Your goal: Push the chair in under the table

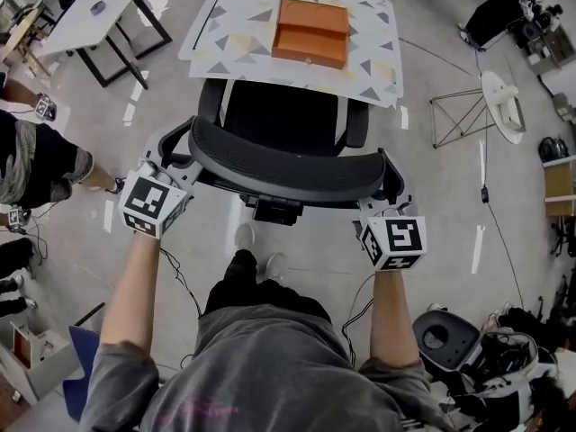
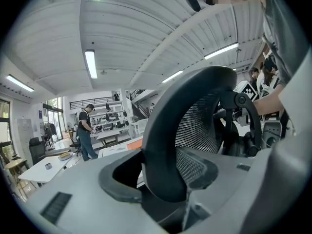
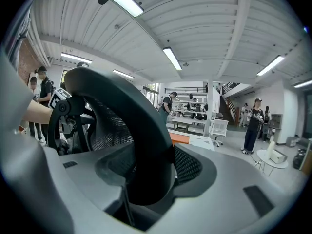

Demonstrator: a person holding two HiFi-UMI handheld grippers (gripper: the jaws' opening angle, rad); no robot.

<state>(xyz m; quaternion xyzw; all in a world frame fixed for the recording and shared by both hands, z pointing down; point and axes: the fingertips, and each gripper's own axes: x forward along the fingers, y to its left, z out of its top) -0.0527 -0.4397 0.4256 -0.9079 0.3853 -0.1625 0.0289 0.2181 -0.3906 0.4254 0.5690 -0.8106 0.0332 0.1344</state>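
Note:
A black mesh office chair (image 1: 288, 156) stands in front of a table (image 1: 236, 27) with a triangle-patterned top, its seat partly beneath the table's near edge. My left gripper (image 1: 180, 165) grips the left end of the backrest rim and my right gripper (image 1: 389, 201) grips the right end. In the left gripper view the rim (image 2: 161, 145) fills the gap between the jaws of the left gripper (image 2: 165, 189). The right gripper view shows the same: the rim (image 3: 141, 140) sits between the jaws of the right gripper (image 3: 146, 189). An orange box (image 1: 310, 32) lies on the table.
A white table (image 1: 99, 12) stands at the back left, and a person (image 1: 36, 165) is at the left. A folding metal stand (image 1: 459, 115) and a round white side table (image 1: 502, 106) are at the right. Cables and bags (image 1: 504, 349) crowd the floor at the near right.

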